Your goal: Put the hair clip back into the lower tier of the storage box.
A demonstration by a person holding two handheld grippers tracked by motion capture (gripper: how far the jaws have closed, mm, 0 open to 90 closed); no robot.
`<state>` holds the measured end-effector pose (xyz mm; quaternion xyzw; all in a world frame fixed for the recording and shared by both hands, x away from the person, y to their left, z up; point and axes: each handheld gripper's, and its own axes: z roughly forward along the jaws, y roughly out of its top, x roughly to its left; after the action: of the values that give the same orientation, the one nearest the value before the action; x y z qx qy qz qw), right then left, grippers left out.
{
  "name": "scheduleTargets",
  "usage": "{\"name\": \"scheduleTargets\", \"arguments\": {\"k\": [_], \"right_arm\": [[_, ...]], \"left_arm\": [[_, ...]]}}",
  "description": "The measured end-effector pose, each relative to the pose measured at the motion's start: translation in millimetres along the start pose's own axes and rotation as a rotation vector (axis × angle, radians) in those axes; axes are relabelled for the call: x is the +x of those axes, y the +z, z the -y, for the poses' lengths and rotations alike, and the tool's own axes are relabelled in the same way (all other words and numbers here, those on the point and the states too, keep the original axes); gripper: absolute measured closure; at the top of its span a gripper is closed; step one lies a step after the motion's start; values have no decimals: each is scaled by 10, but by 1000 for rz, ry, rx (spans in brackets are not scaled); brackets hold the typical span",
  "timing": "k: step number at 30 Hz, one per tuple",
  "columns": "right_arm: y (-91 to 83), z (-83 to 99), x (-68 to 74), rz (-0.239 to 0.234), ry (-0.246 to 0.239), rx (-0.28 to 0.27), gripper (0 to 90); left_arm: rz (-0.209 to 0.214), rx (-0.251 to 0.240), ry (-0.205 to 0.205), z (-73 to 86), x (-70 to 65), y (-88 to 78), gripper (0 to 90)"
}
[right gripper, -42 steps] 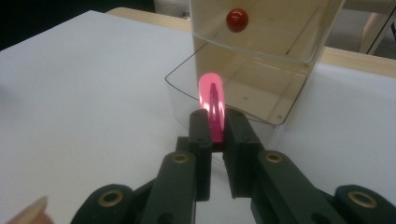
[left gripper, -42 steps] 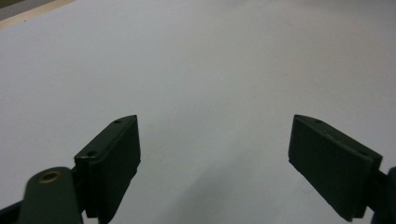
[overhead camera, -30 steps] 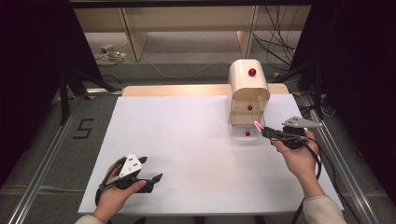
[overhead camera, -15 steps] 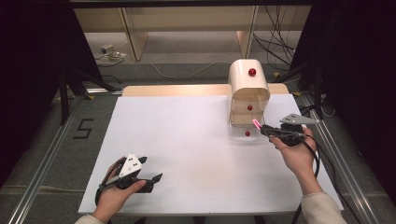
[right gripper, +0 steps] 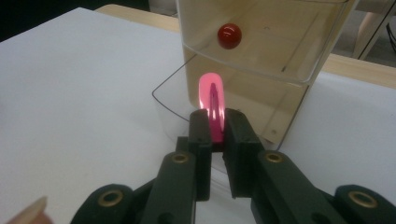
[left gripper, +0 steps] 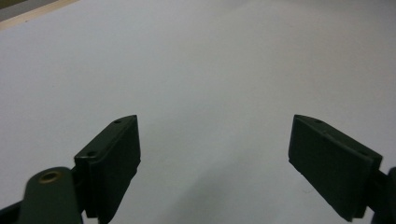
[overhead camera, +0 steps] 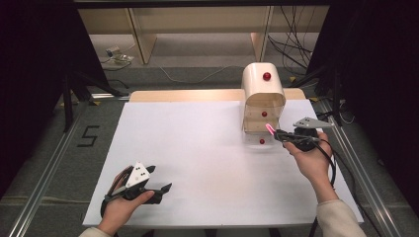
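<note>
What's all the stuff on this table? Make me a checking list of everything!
Surface: white table top, flat and bare in the middle.
Job's things: small drawer cabinet with red knobs, bottom drawer pulled open; pink clip at the open drawer.
Clutter: nothing seen.
Grippers: right gripper shut on the pink clip; left gripper open, holding nothing, over the table.
Cables: black cable trailing from the right gripper; more cables on the floor behind.
Surroundings: wooden shelf legs, dark room.

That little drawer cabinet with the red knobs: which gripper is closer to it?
Right. The right gripper, shut on a pink clip, is at the cabinet's open bottom drawer. The left gripper rests far away at the table's near edge.
</note>
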<state>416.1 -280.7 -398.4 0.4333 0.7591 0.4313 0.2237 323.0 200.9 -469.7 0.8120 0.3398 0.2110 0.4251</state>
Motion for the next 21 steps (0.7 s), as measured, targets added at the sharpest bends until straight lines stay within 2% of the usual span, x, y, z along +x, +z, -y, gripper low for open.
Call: {"name": "scheduleTargets", "arguments": {"k": [21], "right_arm": [[98, -57, -8, 10, -9, 10, 828]], "left_arm": [[3, -1, 0, -2, -2, 0, 167]]}}
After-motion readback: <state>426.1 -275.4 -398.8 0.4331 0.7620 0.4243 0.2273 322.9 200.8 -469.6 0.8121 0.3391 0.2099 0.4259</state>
